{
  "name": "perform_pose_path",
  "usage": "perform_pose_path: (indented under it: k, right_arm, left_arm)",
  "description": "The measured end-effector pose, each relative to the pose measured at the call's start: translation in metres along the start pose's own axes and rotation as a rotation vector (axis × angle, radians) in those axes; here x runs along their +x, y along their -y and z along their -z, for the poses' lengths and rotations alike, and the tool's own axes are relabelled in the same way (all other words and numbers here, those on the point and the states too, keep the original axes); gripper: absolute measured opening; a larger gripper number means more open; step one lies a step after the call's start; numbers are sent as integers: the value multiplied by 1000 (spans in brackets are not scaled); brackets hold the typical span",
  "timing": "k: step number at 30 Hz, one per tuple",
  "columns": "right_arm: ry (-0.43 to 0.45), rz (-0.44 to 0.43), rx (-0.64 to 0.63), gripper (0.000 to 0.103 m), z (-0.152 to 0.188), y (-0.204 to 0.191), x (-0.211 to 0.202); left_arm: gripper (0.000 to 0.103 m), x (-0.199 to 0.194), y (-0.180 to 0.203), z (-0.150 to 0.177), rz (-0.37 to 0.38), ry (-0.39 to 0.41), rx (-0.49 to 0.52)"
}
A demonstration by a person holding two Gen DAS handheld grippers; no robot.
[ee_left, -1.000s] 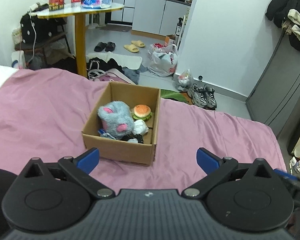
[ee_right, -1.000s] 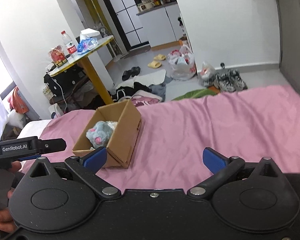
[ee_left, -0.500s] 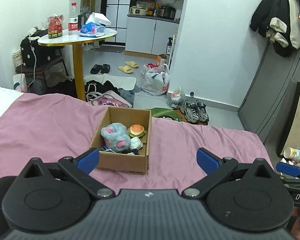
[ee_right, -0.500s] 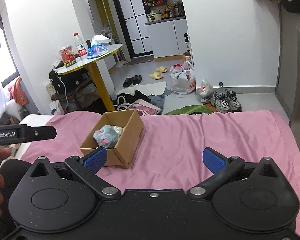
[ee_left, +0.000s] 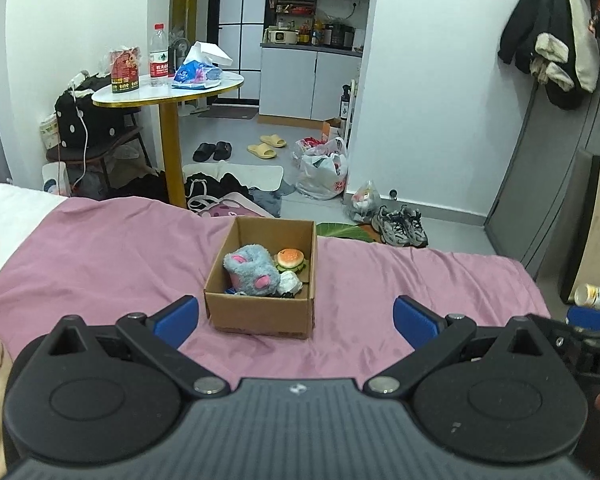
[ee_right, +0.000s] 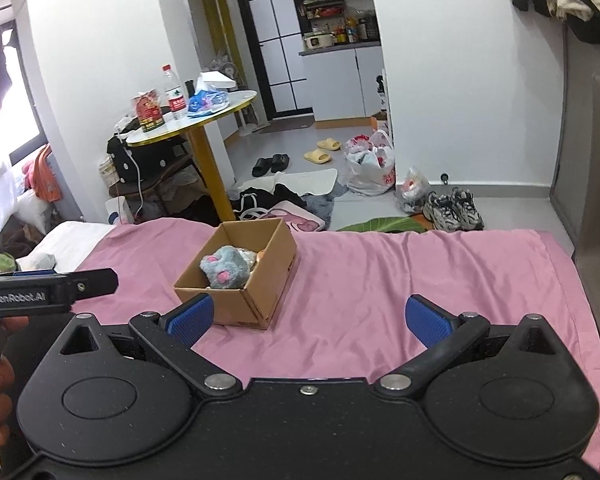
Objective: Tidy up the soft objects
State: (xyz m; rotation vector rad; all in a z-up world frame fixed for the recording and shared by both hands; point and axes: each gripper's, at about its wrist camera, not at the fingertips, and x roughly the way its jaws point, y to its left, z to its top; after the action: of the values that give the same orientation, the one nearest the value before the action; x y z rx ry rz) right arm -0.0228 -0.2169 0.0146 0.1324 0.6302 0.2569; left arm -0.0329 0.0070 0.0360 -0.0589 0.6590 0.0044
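An open cardboard box rests on the pink bedspread. Inside it lie a grey plush mouse with pink ears, a small burger toy and a white soft item. My left gripper is open and held back from the box, nothing between its blue pads. In the right wrist view my right gripper is open too, to the right of the box and apart from it. The left tool's body shows at that view's left edge, held by a hand.
Beyond the bed's far edge the floor holds clothes, slippers, plastic bags and sneakers. A round table on a yellow leg carries a bottle and packets. A grey wardrobe stands on the right.
Both grippers have pulled back and risen away from the box, so it looks smaller and farther off. Both stay open and the box's contents are unchanged.
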Motion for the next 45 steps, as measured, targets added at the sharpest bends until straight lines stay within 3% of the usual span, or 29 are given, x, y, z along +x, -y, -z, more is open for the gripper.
perform_pose_path:
  k: [45]
  right_arm:
    - [-20, 5, -43, 103, 13, -23, -12]
  left_arm:
    - [103, -19, -2, 18, -3, -18, 4]
